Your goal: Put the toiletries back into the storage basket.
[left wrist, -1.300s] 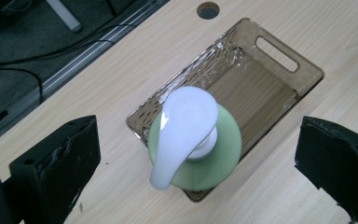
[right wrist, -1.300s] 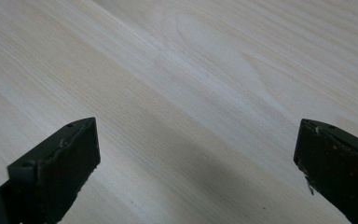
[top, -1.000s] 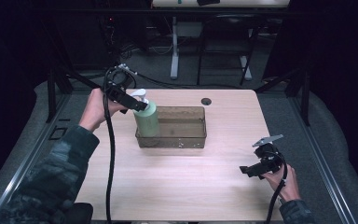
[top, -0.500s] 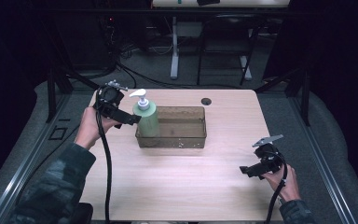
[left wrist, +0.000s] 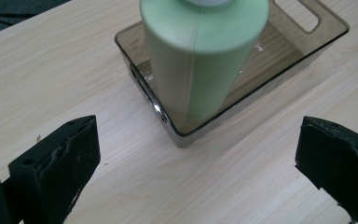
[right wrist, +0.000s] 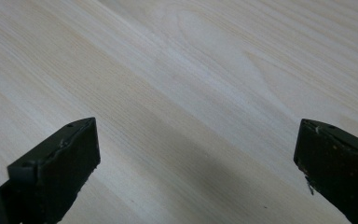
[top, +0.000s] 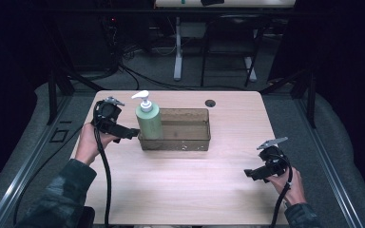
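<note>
A pale green pump bottle (top: 148, 119) with a white pump stands upright in the left end of a clear brown-tinted bin (top: 190, 137) at the middle of the table. In the left gripper view the bottle (left wrist: 200, 56) rises from the bin (left wrist: 279, 70) just ahead of the jaws. My left gripper (top: 132, 134) is open, just left of the bin, a short way from the bottle and holding nothing. My right gripper (top: 250, 174) is open low over bare wood near the front right, with nothing between its jaws (right wrist: 196, 172).
The light wooden table (top: 180, 190) has a small black grommet hole (top: 210, 102) at its back edge. Cables trail from both grippers toward the front. Dark floor, table legs and cords lie beyond the far edge.
My left gripper has let go of the green bottle, which now stands in the bin, and has drawn back to the left and down. The right gripper has stayed put.
</note>
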{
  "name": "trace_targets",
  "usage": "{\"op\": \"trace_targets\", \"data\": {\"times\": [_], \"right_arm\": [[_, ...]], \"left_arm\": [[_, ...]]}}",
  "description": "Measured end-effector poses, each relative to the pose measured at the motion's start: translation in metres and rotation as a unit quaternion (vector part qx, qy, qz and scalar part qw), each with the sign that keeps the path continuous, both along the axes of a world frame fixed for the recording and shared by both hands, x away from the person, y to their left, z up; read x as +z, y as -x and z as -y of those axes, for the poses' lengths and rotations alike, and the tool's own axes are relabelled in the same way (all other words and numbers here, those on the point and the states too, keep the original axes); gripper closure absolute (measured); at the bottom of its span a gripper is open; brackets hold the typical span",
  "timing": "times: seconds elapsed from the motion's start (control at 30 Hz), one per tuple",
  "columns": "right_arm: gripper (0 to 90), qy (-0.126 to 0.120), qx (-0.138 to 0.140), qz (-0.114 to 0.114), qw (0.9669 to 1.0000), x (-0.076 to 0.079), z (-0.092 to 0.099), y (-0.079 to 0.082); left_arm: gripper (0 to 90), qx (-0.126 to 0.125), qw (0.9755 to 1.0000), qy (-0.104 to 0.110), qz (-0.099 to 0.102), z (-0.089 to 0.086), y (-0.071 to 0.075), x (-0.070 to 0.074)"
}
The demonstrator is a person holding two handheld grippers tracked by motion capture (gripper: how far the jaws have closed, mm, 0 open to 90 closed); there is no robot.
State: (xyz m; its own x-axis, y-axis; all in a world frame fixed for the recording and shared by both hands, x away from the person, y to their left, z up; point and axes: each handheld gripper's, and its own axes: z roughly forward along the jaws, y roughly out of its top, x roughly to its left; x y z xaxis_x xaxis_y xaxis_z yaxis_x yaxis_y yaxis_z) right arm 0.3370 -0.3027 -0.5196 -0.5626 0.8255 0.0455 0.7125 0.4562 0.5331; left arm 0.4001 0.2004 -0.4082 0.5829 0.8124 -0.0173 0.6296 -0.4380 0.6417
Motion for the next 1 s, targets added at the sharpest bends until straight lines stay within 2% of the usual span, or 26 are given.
{"op": "trace_targets", "data": {"times": [0.03,0.07,0.13,0.17,0.23,0.27,0.3,0.57,0.7,0.87,0.97,1.0], "right_arm": [[0.0,-0.001,-0.001,-0.003,1.0000,-0.001,-0.001,0.000],[0.0,-0.001,-0.001,-0.003,1.0000,-0.001,-0.001,0.000],[0.0,0.000,-0.002,-0.003,1.0000,-0.001,-0.001,0.001],[0.0,-0.001,-0.001,0.001,1.0000,0.001,-0.001,0.002],[0.0,-0.001,-0.001,0.002,1.0000,0.002,-0.001,0.002],[0.0,-0.002,-0.001,0.003,1.0000,0.002,-0.001,0.002],[0.0,-0.002,-0.001,0.003,1.0000,0.002,-0.001,0.002],[0.0,0.004,0.003,0.000,1.0000,-0.001,0.001,-0.001],[0.0,0.002,0.002,-0.001,1.0000,-0.002,-0.001,-0.001],[0.0,0.000,0.003,0.001,1.0000,-0.001,-0.002,0.000],[0.0,0.002,0.002,0.001,1.0000,-0.001,-0.001,-0.001],[0.0,0.002,0.002,0.001,1.0000,-0.001,-0.001,-0.001]], "left_arm": [[0.1,0.008,0.9999,0.009,-0.003,-0.003,0.004,-0.007],[0.1,0.008,0.9999,0.009,-0.003,-0.003,0.004,-0.007],[0.1,0.013,0.9998,0.010,-0.006,-0.006,0.008,-0.016],[0.1,0.019,0.9995,0.021,-0.012,-0.010,0.011,-0.024],[0.1,0.025,0.9994,0.020,-0.012,-0.011,0.013,-0.029],[0.1,0.030,0.9994,0.012,-0.015,-0.012,0.016,-0.039],[0.1,0.030,0.9994,0.012,-0.015,-0.012,0.016,-0.039],[0.1,0.036,0.9985,-0.002,-0.041,-0.011,0.020,-0.076],[0.1,0.038,0.9983,0.003,-0.044,-0.013,0.019,-0.082],[0.1,0.034,0.9972,0.006,-0.066,-0.015,0.021,-0.095],[0.1,0.030,0.9971,0.004,-0.070,-0.014,0.021,-0.099],[0.1,0.034,0.9966,0.009,-0.075,-0.014,0.020,-0.102]]}}
